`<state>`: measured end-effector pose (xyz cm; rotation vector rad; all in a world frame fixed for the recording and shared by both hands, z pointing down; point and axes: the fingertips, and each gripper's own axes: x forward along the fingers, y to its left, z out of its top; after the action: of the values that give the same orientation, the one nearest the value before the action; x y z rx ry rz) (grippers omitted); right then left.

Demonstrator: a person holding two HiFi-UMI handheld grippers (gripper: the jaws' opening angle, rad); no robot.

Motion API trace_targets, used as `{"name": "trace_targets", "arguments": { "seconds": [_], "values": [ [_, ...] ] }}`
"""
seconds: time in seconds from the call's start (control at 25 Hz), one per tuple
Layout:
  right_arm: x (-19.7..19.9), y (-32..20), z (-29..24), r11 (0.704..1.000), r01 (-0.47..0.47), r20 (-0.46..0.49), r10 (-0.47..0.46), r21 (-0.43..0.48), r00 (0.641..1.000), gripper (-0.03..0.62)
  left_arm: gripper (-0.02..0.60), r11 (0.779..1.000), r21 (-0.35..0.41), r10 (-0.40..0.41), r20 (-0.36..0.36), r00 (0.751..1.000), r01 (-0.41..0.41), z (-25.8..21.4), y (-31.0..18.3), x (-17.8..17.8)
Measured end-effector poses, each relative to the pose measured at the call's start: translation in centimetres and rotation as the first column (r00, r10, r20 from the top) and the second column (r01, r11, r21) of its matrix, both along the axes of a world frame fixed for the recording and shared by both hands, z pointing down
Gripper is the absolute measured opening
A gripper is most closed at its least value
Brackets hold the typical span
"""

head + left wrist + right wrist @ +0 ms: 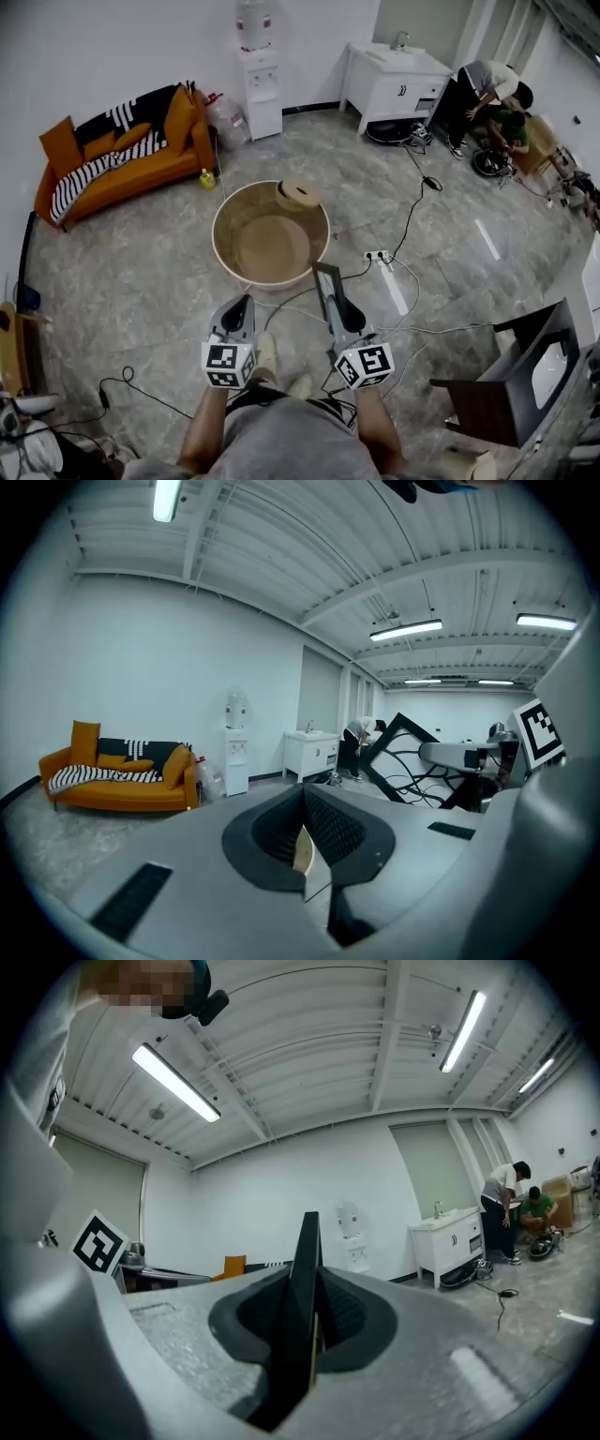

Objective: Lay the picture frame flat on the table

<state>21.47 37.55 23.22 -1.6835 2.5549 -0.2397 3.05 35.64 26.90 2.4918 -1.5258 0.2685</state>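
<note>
The person is standing just short of the round table [223, 217] and holding the picture frame [325, 284] out in the right gripper [341, 315]. Its jaws are pinching tight on the frame's lower edge, as the right gripper view shows, with the dark frame [307, 1241] rising edge-on between the pads. The frame is hanging in the air by the table's near rim, upright and tilted, not touching the tabletop. The left gripper [240, 306] is hovering beside it with its jaws drawn together on nothing.

I am seeing a few ways this could go badly:

- **Swivel in the grip:** the frame is being held by one thin edge only, so as it tips towards flat its weight may be turning it in the pads or pulling it loose.
- **Catching the rim:** the table has a raised rim, and a frame coming in low could be catching a corner on it and dropping hard.
- **Landing on the disc:** a small wooden disc [298, 194] is sitting at the far side, and a long reach could be setting the frame partly on it.
- **Cables underfoot:** cables [410, 217] are trailing across the floor beside the person's feet
</note>
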Motion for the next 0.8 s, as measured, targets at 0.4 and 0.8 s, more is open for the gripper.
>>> {"name": "trace_targets", "arguments": {
  "seconds": [0.4,0.8],
  "values": [
    [-0.9,-8.3,1.0,0.999,-0.005,0.001,0.005,-0.033,1.0,0.055,0.015,0.999,-0.031,0.025,-0.014,1.0,-0.025,1.3,-8.7,-0.5],
    [-5.1,-17.1,1.0,0.998,-0.036,-0.03,0.035,-0.046,0.999,0.055,0.015,0.998,-0.025,0.05,-0.039,0.998,-0.051,1.0,-18.5,-4.7]
  ]
}}
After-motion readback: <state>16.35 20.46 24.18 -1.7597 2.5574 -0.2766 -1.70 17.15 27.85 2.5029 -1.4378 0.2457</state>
